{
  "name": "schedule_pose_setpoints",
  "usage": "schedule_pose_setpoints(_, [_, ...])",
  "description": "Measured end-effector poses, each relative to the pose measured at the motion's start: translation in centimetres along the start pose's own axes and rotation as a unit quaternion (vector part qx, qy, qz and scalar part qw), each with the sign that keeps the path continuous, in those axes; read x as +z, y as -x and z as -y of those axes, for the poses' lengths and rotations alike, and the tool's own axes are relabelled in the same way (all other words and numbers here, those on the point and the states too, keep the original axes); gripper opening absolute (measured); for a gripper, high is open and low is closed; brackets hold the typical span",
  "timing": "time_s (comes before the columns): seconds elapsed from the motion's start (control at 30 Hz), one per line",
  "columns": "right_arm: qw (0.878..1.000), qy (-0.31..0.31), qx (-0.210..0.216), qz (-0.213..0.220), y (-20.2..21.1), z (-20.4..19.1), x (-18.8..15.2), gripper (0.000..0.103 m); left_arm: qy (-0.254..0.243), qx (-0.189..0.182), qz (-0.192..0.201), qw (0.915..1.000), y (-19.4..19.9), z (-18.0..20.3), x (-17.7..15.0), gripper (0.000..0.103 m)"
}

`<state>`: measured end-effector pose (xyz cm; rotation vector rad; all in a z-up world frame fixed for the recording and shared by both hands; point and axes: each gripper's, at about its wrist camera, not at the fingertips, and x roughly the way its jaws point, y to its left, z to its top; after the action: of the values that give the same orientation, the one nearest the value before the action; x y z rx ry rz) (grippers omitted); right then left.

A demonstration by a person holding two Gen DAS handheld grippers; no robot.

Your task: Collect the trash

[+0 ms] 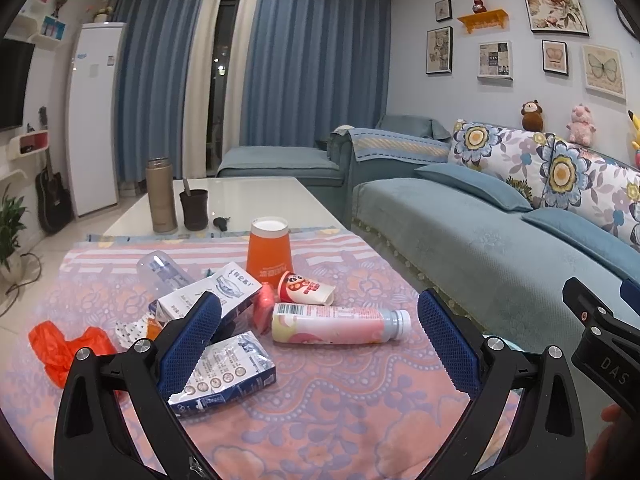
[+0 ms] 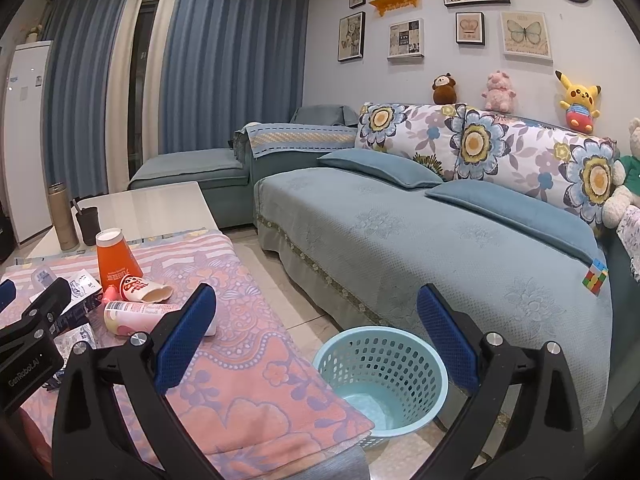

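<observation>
Trash lies on the pink floral cloth point(image 1: 320, 408): a pink bottle point(image 1: 340, 324) on its side, a fallen red-and-white cup point(image 1: 306, 289), an upturned orange cup point(image 1: 268, 252), two milk cartons point(image 1: 228, 372), a clear plastic bottle point(image 1: 164, 274) and an orange bag point(image 1: 64, 346). My left gripper point(image 1: 320, 338) is open, just above the pink bottle. My right gripper point(image 2: 316, 334) is open and empty above the light blue basket point(image 2: 380, 380), which stands on the floor beside the table. The pink bottle point(image 2: 136, 316) also shows in the right wrist view.
A blue sofa point(image 2: 440, 240) runs along the right, close to the basket. A thermos point(image 1: 161, 196), a dark mug point(image 1: 194, 209) and a key point(image 1: 221, 222) stand on the white table point(image 1: 248, 200) beyond the cloth. The right gripper's body point(image 1: 600, 340) shows at the left view's right edge.
</observation>
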<state>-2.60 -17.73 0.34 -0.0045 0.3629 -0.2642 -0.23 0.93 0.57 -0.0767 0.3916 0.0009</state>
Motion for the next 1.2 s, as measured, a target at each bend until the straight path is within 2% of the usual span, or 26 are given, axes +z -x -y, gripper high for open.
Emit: schedule_pose_setpoints(1.2, [1.0, -0.008, 0.003, -0.007, -0.73, -0.08, -0.25, 0.095, -0.003, -0.002, 0.001, 1.0, 0.11, 0.0, 0.05, 0.095])
